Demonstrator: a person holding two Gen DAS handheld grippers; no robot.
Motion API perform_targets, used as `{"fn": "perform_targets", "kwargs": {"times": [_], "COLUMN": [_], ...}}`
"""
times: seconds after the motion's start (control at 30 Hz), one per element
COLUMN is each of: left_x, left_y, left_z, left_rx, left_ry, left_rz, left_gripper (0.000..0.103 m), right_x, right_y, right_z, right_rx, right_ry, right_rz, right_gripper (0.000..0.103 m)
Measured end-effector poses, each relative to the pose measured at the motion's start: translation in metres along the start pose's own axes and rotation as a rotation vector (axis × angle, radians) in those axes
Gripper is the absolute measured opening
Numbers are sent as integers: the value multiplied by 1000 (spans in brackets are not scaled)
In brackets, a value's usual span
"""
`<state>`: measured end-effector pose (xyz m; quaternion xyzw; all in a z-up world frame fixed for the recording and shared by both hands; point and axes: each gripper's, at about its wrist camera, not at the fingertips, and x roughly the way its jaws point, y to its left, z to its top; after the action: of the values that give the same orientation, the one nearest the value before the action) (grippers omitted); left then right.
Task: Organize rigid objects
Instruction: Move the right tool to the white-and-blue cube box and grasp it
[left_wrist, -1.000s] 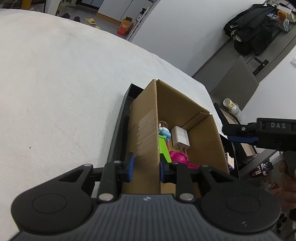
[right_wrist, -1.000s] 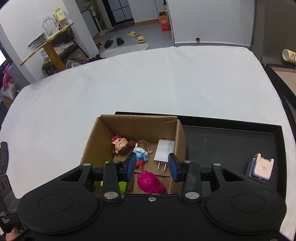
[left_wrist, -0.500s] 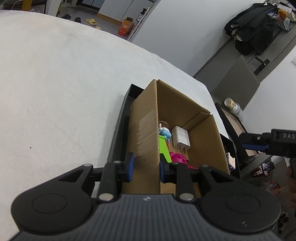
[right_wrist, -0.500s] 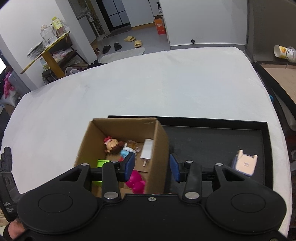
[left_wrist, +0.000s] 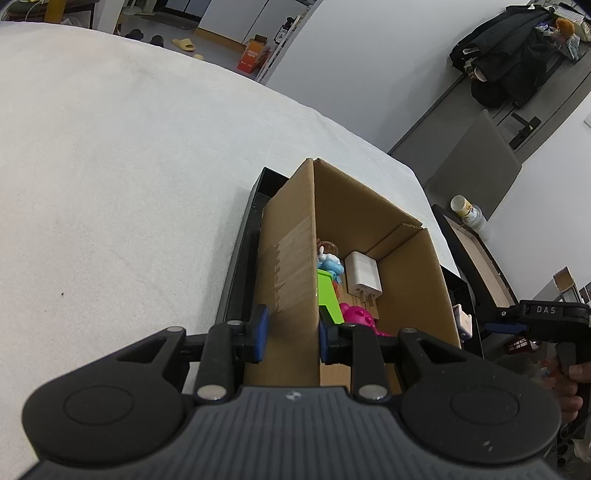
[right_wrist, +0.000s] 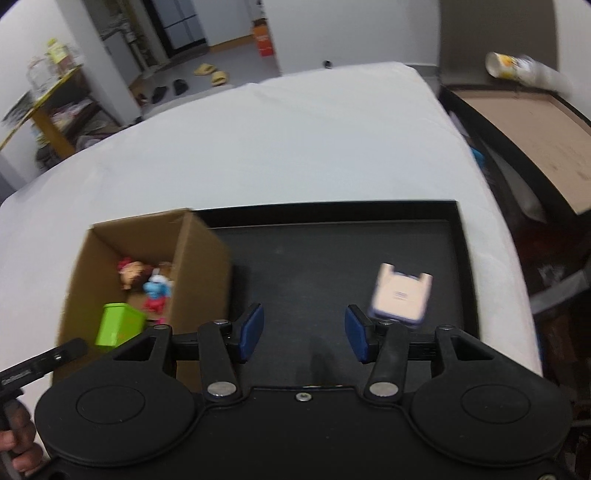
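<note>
1. Small pale box thing (right_wrist: 400, 293) lies flat on the black tray (right_wrist: 332, 258), near the tray's right side. It's blurry, so can't tell what it is.
2. Right gripper (right_wrist: 303, 332) hangs over bare tray floor, just left of & nearer than the pale thing. Its jaws are opening, w/ nothing between them.
3. Cardboard box (left_wrist: 369, 221) stands at the tray's left end, open on top.
4. Inside the box: white plug (left_wrist: 364, 275), green block (left_wrist: 328, 291), pink toy (left_wrist: 356, 315), blue toy (right_wrist: 157, 290) & a small doll head (right_wrist: 131, 271).
5. Left gripper (left_wrist: 293, 334) is closed tight on the box's near wall, one pad outside, one inside.
6. Tray sits on a white cloth table (left_wrist: 129, 166).
7. Nothing lies between right gripper & the pale thing.
8. A paper cup (right_wrist: 506, 66) lies far off on a brown side table (right_wrist: 535, 140).
</note>
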<state>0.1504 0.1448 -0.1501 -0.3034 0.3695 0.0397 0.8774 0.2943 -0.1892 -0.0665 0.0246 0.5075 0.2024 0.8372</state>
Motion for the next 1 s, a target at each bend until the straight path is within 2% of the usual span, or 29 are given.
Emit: {"fn": "perform_targets", "kwargs": {"times": [0.27, 0.47, 0.67, 0.7, 0.77, 0.8, 0.83, 1.0], "left_x": [0, 0, 0, 0, 0, 1, 1, 0], "left_y": [-2, -1, 0, 0, 1, 1, 1, -1], "left_z": [0, 1, 1, 1, 1, 1, 1, 1], "left_rx": [-4, -6, -7, -8, -10, -11, -11, -7], "left_ry": [2, 5, 6, 7, 8, 8, 9, 8], "left_rz": [7, 8, 3, 1, -1, -1, -1, -1], "left_gripper": [25, 25, 25, 25, 25, 25, 25, 25], "right_x": [17, 31, 50, 51, 55, 56, 56, 48], "right_y": [-22, -33, -29, -27, -22, -20, -20, -16], "right_z": [5, 10, 10, 8, 3, 0, -2, -11], "right_rx": [67, 121, 95, 82, 44, 32, 31, 14], "right_ry": [7, -1, 11, 11, 24, 34, 42, 60], "right_rz": [-68, -140, -173, -185, -217, -231, -230, -214], "right_gripper": [59, 72, 80, 78, 64, 51, 44, 44]}}
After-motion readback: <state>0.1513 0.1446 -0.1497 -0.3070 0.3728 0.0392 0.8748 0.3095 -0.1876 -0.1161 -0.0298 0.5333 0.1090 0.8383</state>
